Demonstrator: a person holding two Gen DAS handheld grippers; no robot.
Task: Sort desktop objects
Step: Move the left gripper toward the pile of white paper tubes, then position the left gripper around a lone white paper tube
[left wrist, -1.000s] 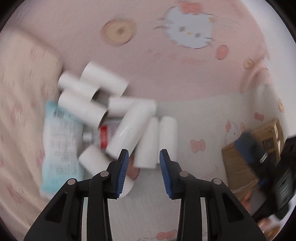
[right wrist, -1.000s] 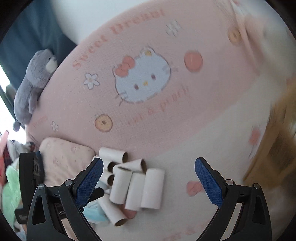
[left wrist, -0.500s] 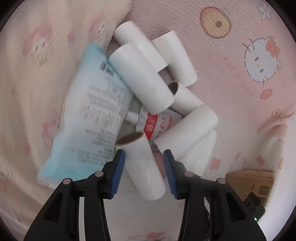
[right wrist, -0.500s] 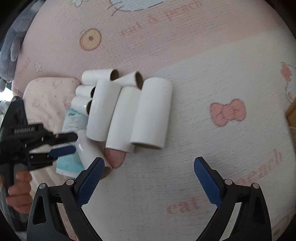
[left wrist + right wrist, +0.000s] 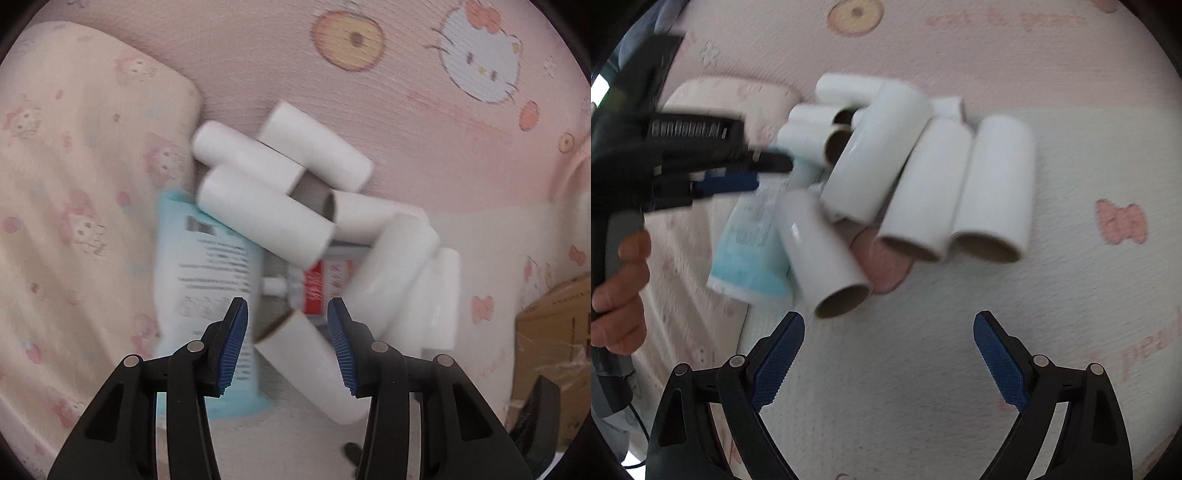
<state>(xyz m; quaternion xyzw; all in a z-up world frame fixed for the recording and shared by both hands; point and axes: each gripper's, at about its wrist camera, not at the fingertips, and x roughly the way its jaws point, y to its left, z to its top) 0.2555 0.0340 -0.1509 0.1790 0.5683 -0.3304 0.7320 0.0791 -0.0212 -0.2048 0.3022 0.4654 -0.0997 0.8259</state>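
Blue packet [image 5: 207,280] and red-labelled tube [image 5: 325,284] beneath piled rolls [image 5: 266,221]

pink cartoon-cat blanket [image 5: 424,122] spread under everything, cream part [image 5: 960,332] with pink bows nearer the camera. pale pillow [image 5: 74,184] with little character prints off to the left, cardboard box [image 5: 550,332] at the right edge.
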